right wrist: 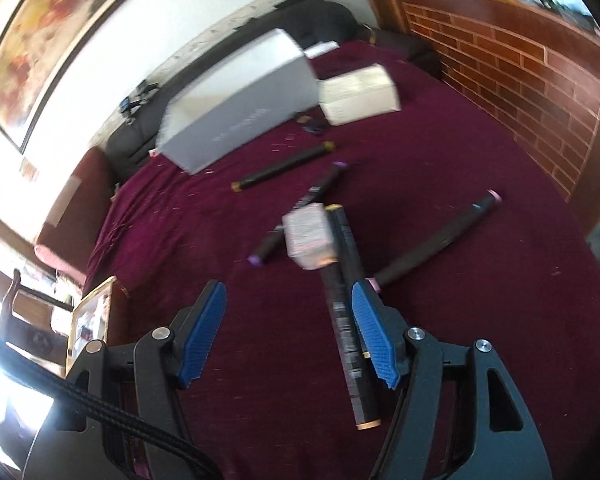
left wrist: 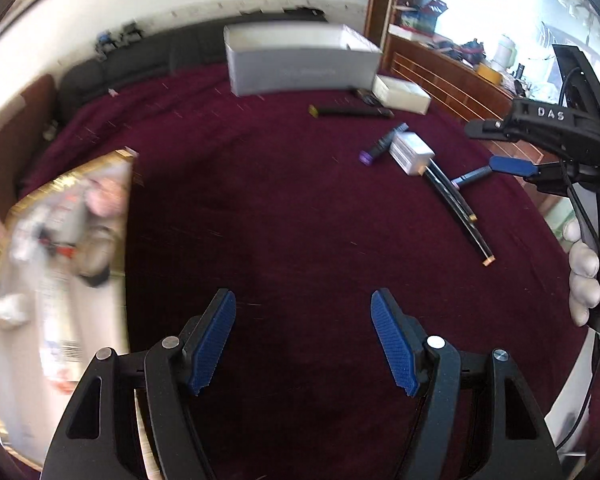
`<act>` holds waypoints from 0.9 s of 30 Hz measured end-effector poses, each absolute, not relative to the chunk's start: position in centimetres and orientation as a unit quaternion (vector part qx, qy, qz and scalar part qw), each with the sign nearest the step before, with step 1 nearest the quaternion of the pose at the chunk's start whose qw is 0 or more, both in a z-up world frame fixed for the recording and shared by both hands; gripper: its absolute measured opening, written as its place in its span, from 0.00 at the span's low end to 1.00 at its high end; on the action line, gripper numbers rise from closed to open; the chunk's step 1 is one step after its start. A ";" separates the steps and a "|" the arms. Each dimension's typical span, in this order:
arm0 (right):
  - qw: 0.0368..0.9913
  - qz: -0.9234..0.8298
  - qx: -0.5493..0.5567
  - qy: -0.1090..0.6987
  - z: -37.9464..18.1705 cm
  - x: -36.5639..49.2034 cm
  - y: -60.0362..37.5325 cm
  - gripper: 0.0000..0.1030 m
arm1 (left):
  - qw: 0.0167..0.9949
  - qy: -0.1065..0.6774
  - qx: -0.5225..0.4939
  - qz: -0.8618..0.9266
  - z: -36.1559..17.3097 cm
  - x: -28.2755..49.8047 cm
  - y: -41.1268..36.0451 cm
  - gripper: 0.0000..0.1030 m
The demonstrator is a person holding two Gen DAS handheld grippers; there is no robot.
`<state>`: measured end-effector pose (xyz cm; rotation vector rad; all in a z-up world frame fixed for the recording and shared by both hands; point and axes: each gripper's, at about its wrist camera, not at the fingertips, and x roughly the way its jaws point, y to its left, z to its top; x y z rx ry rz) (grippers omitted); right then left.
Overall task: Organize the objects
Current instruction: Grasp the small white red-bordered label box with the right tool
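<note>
Several black markers lie scattered on a dark red cloth (left wrist: pixel 280 200): one with yellow caps (left wrist: pixel 350 111), one with purple caps (left wrist: pixel 382 146), one with pink caps (left wrist: pixel 470 178) and a pair lying side by side (left wrist: pixel 456 208). A small white box (left wrist: pixel 412 152) rests on them. My left gripper (left wrist: pixel 304 340) hovers open over bare cloth with nothing between its fingers. My right gripper (right wrist: pixel 288 332) is open low over the paired markers (right wrist: pixel 346 320), which lie just inside its right pad (right wrist: pixel 374 340) and untouched. The small white box (right wrist: pixel 310 240) is just ahead.
An open grey box (left wrist: pixel 300 64) and a white box (left wrist: pixel 400 94) stand at the far side. A blurred gold-edged package (left wrist: pixel 60 260) lies at the left. A brick-patterned wooden panel (right wrist: pixel 520 80) borders the right. A gloved hand (left wrist: pixel 584 272) holds the right gripper (left wrist: pixel 482 144).
</note>
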<state>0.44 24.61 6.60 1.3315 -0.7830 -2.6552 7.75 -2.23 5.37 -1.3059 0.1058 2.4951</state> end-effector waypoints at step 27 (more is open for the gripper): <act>0.024 -0.866 0.483 -0.129 2.2 -7.9 19.8 0.33 | 0.159 0.094 -0.478 0.859 0.3 6.9 0.3 0.98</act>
